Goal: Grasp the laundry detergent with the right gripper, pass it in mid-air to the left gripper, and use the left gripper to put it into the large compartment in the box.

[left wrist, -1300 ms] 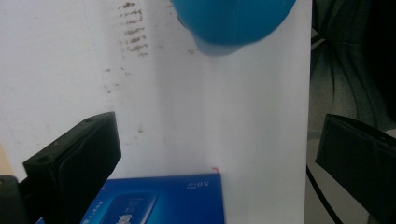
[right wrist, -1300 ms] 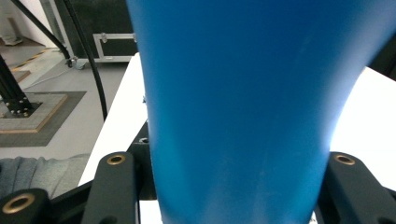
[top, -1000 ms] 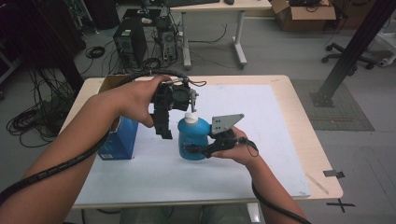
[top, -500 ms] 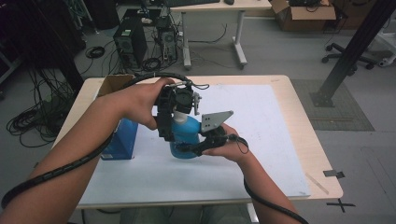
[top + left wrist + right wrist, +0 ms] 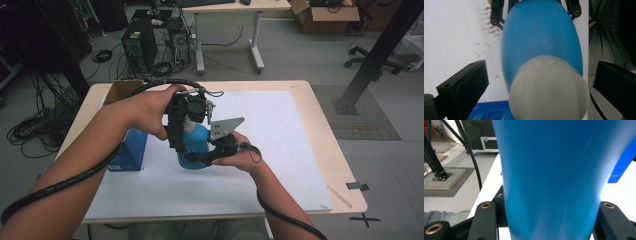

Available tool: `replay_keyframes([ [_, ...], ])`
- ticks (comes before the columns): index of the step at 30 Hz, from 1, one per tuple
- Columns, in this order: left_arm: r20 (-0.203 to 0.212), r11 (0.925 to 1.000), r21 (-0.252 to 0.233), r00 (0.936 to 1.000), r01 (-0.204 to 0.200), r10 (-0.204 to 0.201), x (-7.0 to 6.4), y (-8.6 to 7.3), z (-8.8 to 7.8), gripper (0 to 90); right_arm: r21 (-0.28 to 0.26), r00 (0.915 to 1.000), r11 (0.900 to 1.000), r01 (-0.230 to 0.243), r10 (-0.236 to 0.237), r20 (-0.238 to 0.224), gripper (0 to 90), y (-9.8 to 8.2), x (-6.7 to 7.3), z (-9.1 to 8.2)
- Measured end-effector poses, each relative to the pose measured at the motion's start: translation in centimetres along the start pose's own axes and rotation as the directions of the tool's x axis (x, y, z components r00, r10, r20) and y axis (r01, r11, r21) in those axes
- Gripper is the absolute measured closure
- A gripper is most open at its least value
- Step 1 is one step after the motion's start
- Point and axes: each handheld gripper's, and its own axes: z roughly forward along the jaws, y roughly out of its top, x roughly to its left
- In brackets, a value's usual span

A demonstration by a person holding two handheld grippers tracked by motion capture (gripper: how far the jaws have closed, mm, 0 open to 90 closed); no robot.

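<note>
A blue bottle (image 5: 198, 142) with a white cap is held just above the table, near its middle. My right gripper (image 5: 194, 160) comes in from the right and is shut on the bottle's lower body; in the right gripper view the blue body (image 5: 554, 177) fills the gap between the jaws of that gripper (image 5: 547, 207). My left gripper (image 5: 186, 136) points down over the bottle's top. In the left gripper view the white cap (image 5: 549, 90) sits between the open jaws of that gripper (image 5: 539, 72), with a gap on each side.
A blue box (image 5: 127, 150) stands on the table left of the bottle, and an open cardboard carton (image 5: 122, 90) sits behind it at the far left corner. A white sheet (image 5: 285, 135) covers most of the tabletop. Cables trail from both grippers.
My right gripper has carried the bottle a little to the left, under the left gripper. The cap, which stood free beside the left jaws before, now lies between them.
</note>
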Motion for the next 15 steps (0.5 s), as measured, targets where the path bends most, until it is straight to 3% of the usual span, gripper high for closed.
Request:
replay_keyframes([
  [15,-0.005,0.9999,0.016,1.0000,-0.005,0.006,-0.18,0.44,0.37,0.5,0.002,1.0000,1.000,-0.002,0.002,0.007,45.3,0.33,0.11,0.10],
])
